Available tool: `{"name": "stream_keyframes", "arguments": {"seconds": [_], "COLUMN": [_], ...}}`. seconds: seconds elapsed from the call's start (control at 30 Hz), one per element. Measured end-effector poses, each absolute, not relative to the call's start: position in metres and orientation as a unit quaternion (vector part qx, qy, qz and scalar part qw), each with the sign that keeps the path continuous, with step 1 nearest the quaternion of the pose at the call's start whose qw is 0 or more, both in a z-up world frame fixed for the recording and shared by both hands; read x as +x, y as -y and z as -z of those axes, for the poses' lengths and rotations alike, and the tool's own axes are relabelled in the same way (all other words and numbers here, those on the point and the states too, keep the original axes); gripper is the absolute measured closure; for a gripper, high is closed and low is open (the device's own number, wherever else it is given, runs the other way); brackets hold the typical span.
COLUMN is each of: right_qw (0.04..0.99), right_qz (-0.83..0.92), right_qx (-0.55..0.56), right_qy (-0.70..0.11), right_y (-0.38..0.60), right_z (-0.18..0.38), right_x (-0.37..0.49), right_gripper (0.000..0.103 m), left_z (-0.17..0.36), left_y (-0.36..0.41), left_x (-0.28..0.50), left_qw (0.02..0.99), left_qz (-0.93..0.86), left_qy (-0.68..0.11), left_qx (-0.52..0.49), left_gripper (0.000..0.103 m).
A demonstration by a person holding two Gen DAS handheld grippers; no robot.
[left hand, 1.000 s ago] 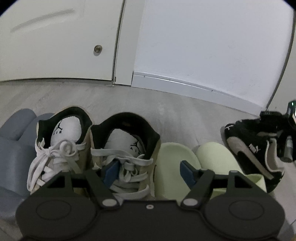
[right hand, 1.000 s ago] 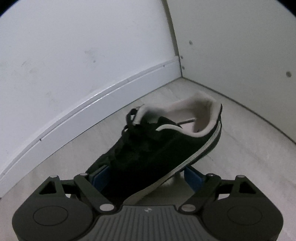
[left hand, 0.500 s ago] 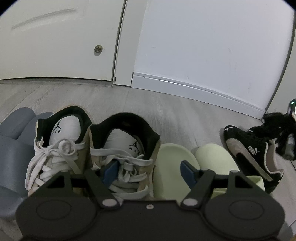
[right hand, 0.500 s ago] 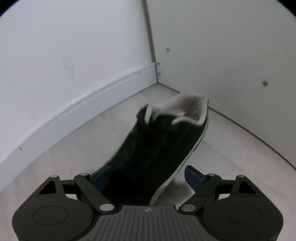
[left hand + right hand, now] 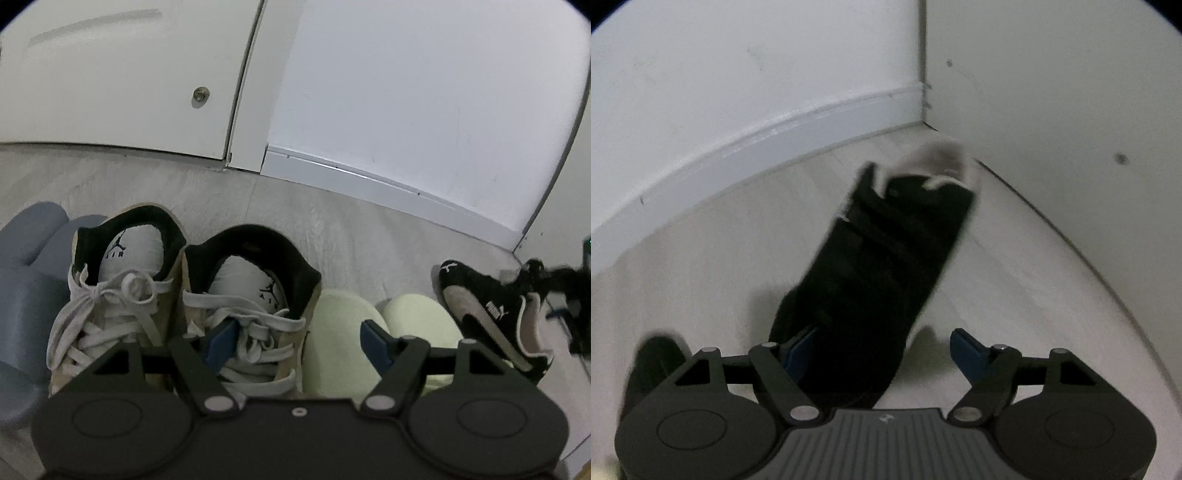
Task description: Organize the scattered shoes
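Beside the wall corner (image 5: 925,110), the right gripper (image 5: 882,349) points at a blurred black shoe (image 5: 886,258) that lies on the floor (image 5: 1015,288) between its fingers (image 5: 969,349). These are spread apart: the left one is at the shoe's side, the right one stands clear of it, so nothing is clamped. The shoe's pale heel lining points toward the corner.

In the left wrist view, the left gripper (image 5: 297,341) hangs with fingers (image 5: 375,341) released above a row of shoes on the floor (image 5: 221,199), heels toward the wall (image 5: 424,92). Farthest from the corner sit grey slippers (image 5: 26,280), then two tan sneakers (image 5: 251,310) with white laces, then two pale green slippers (image 5: 340,339), and nearest the corner a second black shoe (image 5: 491,310) with a pale stripe, tilted, just beside the green pair.
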State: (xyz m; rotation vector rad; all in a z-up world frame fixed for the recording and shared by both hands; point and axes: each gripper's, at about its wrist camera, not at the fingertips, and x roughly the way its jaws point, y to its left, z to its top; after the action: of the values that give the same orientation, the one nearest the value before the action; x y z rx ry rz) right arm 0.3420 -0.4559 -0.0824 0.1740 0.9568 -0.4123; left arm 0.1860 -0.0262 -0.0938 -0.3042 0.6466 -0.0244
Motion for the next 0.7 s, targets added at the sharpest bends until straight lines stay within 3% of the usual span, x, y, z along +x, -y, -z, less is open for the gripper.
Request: {"name": "stream_keyframes", "arguments": {"seconds": [0.07, 0.17, 0.43, 0.57, 0.7], "right_qw": [0.882, 0.902, 0.909, 0.91, 0.908], "right_qz": [0.202, 0.192, 0.16, 0.153, 0.148], "right_qx": [0.041, 0.006, 0.112, 0.046, 0.034], "right_qy": [-0.423, -0.387, -0.367, -0.382, -0.39], "right_y": [0.448, 0.443, 0.464, 0.445, 0.443], "right_z": [0.077, 0.08, 0.118, 0.126, 0.12], "right_x": [0.32, 0.305, 0.345, 0.364, 0.365], "right_gripper": [0.022, 0.005, 0.005, 0.004, 0.009], "left_z": [0.094, 0.094, 0.094, 0.094, 0.094], "left_y": [0.026, 0.026, 0.028, 0.03, 0.032], "left_x": [0.186, 0.186, 0.187, 0.188, 0.187], "left_qw": [0.936, 0.936, 0.938, 0.94, 0.941], "left_qz": [0.012, 0.011, 0.011, 0.01, 0.007], "left_qy": [-0.315, -0.314, -0.315, -0.315, -0.314], "left_qx": [-0.155, -0.156, -0.142, -0.131, -0.123], "left_gripper": [0.029, 0.029, 0.029, 0.029, 0.029]}}
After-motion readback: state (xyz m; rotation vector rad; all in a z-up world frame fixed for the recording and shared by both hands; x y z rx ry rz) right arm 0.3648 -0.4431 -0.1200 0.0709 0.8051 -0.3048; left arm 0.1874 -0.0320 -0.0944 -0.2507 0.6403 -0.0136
